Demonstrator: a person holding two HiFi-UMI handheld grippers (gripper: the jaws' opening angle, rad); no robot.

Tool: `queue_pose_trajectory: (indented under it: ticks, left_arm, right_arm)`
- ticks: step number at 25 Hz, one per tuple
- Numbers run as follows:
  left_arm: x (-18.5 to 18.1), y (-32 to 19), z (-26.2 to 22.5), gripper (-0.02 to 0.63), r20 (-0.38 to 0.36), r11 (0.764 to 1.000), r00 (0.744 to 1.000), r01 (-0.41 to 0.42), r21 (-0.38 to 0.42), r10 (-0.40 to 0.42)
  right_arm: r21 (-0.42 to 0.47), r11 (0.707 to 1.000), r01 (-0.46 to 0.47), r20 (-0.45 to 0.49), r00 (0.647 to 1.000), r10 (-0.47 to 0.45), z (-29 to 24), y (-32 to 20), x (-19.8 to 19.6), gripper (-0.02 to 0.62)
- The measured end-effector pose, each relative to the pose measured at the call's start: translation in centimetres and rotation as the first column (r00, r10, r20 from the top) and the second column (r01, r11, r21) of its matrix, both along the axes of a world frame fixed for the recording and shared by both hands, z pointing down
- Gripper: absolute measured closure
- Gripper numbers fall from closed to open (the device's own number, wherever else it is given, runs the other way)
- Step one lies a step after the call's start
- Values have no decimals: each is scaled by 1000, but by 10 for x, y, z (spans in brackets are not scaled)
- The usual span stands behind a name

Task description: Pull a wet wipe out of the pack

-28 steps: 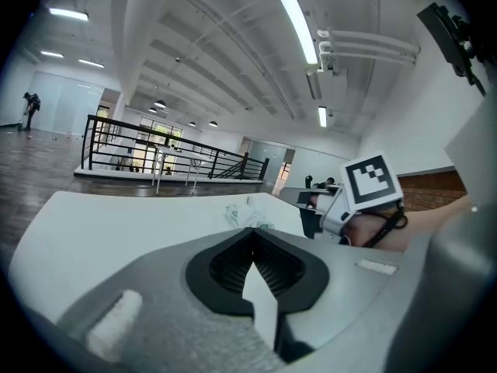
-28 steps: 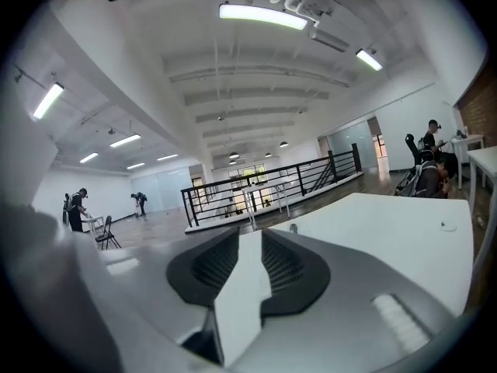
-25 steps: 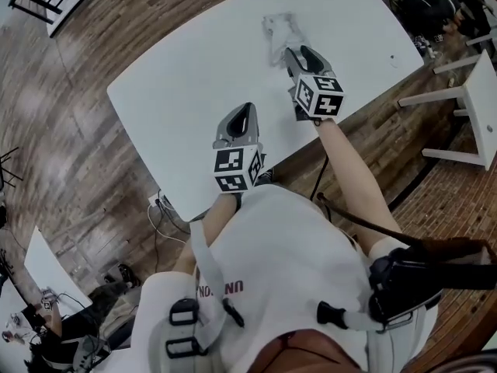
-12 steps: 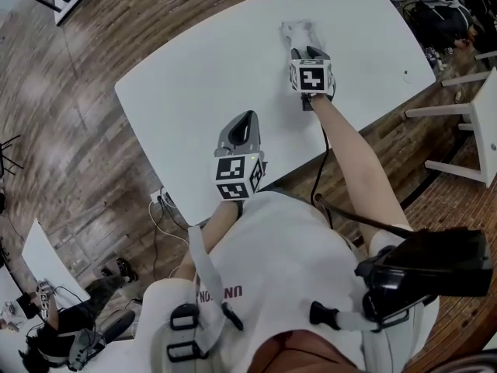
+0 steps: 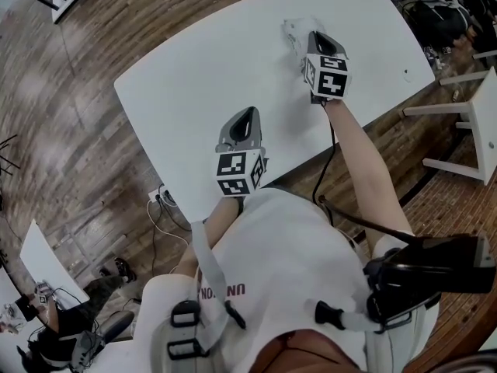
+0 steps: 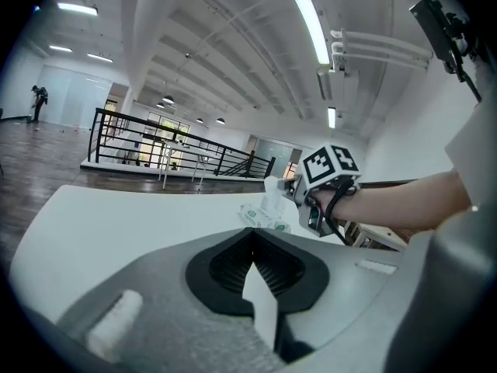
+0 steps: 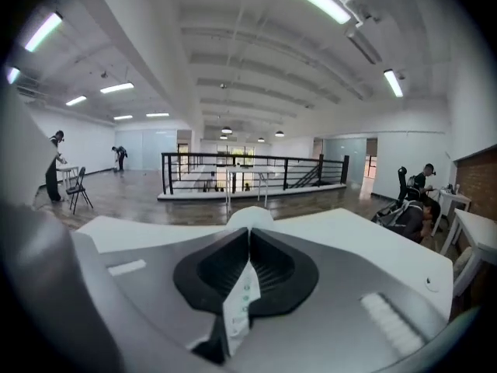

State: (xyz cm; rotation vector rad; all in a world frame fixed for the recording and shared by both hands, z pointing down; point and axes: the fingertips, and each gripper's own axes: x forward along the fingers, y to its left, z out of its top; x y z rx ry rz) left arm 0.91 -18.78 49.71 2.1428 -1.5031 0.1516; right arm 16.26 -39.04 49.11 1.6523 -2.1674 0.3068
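On the white table (image 5: 202,68), the wet wipe pack (image 5: 293,31) lies near the far edge. My right gripper (image 5: 307,40) is at the pack, shut on a white wet wipe (image 7: 250,216) that bulges past its tips. The left gripper view shows the pack (image 6: 262,219) lying flat with the wipe (image 6: 273,194) standing up from it into the right gripper (image 6: 297,193). My left gripper (image 5: 244,120) hovers over the near part of the table, well short of the pack. Its jaws meet at the tips with nothing in them.
A white stool (image 5: 466,107) stands on the brick floor to the right of the table. Bags (image 5: 435,6) lie past the table's far right corner. A cable (image 5: 322,177) hangs by the near edge. Far off are a black railing (image 7: 248,169) and several people.
My right gripper moved up to the pack with open jaws, then shut them on the wipe. The left gripper has hardly moved.
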Motion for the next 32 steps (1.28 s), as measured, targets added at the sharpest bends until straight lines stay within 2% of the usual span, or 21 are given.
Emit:
queue_pose_trajectory:
  ticks: [4,7,10,14,18,23,24,26,27,30,32]
  left_arm:
    - [2,0,-4,604,-7,1000,1000,-6,13,6]
    - [3,0,-6,604,-10,1000,1000,0,22,0]
    - [2,1,-8,604,-10,1000,1000,8,28,-7]
    - [-1,4,-7,604,-8,999,1000,15,29,-15]
    - [-3,8,-7,604,1,1000,1000,17,25,-17]
    - [-6,15,-3,604,9,1000,1000,23,13,-23]
    - [-6,15,-2,604,10,1000,1000,25,11,-25]
    - [-8,16,-1,604,12,999,999,31,11,-31]
    - [-8,16,-1,604,12,999,999,34,12,-34]
    - [-10,15,-2,604,11,999,999,37,18,-37]
    - [-13,15,-5,604,9,999,999,40,25,-40]
  right_arm:
    - [175,984,37,75,996,-51,-88,17,-4,581]
    - [232,970,75,99,990,-100,-117,49,-7,581]
    - [162,979,125,107,984,-143,-87,85,-18,581]
    - [-33,982,187,79,980,-184,0,129,-39,581]
    - [-193,954,230,40,973,-226,76,164,-55,581]
    - [-316,923,221,45,975,-218,126,189,-58,576]
    - [-334,916,224,58,974,-218,130,192,-59,562]
    - [-360,902,240,82,971,-225,134,196,-60,481]
    - [-364,899,244,88,970,-228,134,198,-59,477]
    - [-320,914,250,98,968,-230,117,197,-58,467]
    - [-238,934,264,132,962,-239,87,197,-60,469]
